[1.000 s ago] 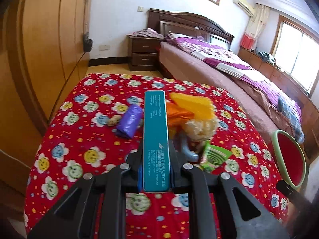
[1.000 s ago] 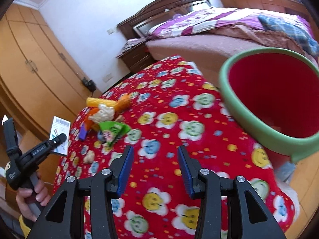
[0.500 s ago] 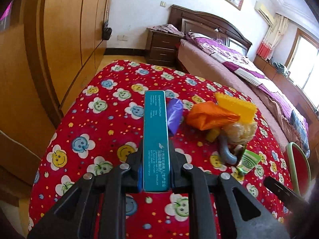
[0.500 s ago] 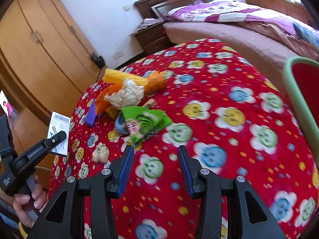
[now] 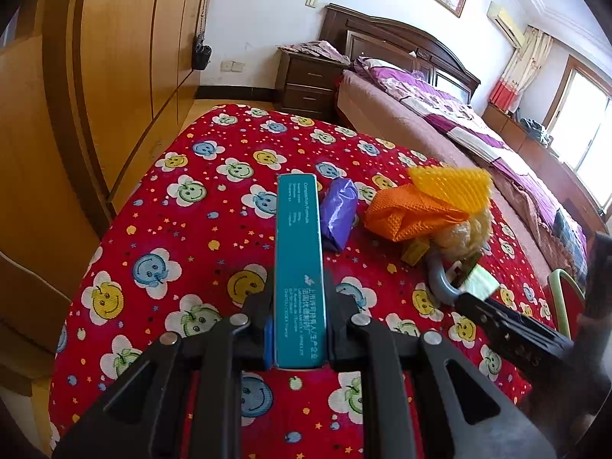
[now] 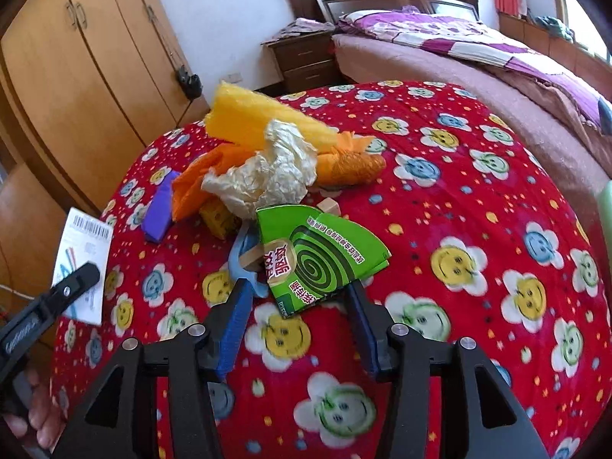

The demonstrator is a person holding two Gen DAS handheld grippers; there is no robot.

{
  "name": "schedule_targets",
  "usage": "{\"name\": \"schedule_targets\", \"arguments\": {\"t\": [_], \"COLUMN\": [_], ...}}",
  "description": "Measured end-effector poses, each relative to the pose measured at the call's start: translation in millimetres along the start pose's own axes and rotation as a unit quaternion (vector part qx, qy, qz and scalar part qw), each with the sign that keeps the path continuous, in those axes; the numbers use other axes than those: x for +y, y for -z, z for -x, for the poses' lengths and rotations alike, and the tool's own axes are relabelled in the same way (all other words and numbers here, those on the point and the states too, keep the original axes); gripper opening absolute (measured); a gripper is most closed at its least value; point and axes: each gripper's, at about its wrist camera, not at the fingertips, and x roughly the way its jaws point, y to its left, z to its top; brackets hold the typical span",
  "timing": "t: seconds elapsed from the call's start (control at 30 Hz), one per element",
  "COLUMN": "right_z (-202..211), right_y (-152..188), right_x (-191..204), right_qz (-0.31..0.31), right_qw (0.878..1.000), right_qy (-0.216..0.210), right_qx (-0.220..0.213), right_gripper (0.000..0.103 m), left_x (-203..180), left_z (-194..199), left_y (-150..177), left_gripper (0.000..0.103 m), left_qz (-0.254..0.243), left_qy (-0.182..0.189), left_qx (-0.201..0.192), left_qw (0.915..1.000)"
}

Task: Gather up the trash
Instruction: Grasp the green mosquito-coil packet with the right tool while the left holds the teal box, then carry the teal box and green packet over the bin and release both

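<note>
While left hand-held gripper clamps teal box, right hand-held gripper opening around green carton.

My left gripper is matte black plastic: two angular arms with triangular cut-outs, each carrying a pair of round silver screw heads, and a blue pad lining on the inner face of one finger. My right gripper is built the same way, black with four silver screws, and its fingers wear ribbed blue pads. Seen from the right wrist camera, the left tool's black side bears pale lettering, too blurred to read.
</note>
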Motion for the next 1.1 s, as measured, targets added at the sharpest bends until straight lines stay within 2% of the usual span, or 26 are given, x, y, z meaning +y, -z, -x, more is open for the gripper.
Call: {"name": "schedule_targets", "arguments": {"t": [0.03, 0.1, 0.3, 0.4, 0.6, 0.7, 0.8, 1.1], "right_z": [-0.8, -2.8, -4.1, -13.9, -17.6, -16.4, -14.5, 18.4], "right_y": [-1.7, -5.5, -16.5, -22.2, -26.5, -23.2, -19.2, 7.6], "right_x": [-0.3, -1.2, -4.2, -9.5, -15.7, -10.0, -9.9, -11.6], "right_qz": [-0.004, -0.017, -0.044, -0.062, -0.074, -0.042, -0.031, -0.036], "right_qw": [1.000, 1.000, 0.999, 0.998, 0.997, 0.998, 0.998, 0.999], "right_qy": [-0.003, -0.009, 0.014, 0.012, 0.010, 0.048, 0.049, 0.010], "right_qx": [-0.001, -0.002, -0.012, -0.006, -0.027, -0.026, -0.026, -0.040], "right_gripper": [0.063, 0.067, 0.067, 0.067, 0.067, 0.046, 0.038, 0.036], "left_x": [-0.3, -1.4, -1.1, -1.0, -4.6, -7.1, -10.7, -22.9], "left_z": [1.2, 3.8, 8.3, 9.7, 16.2, 19.4, 22.6, 37.9], "left_y": [-0.2, -0.5, 0.2, 0.6, 4.7, 6.2, 7.7, 11.2], "left_gripper": [0.019, 0.019, 0.019, 0.019, 0.019, 0.019, 0.019, 0.019], "left_qz": [-0.001, -0.004, -0.002, 0.000, -0.005, -0.006, -0.010, -0.017], "left_qy": [0.002, 0.004, 0.012, 0.016, 0.021, 0.024, 0.028, 0.047], "left_qx": [-0.001, -0.005, -0.010, -0.011, -0.015, -0.017, -0.017, -0.015], "left_qw": [1.0000, 1.0000, 0.9999, 0.9998, 0.9997, 0.9995, 0.9994, 0.9987]}}
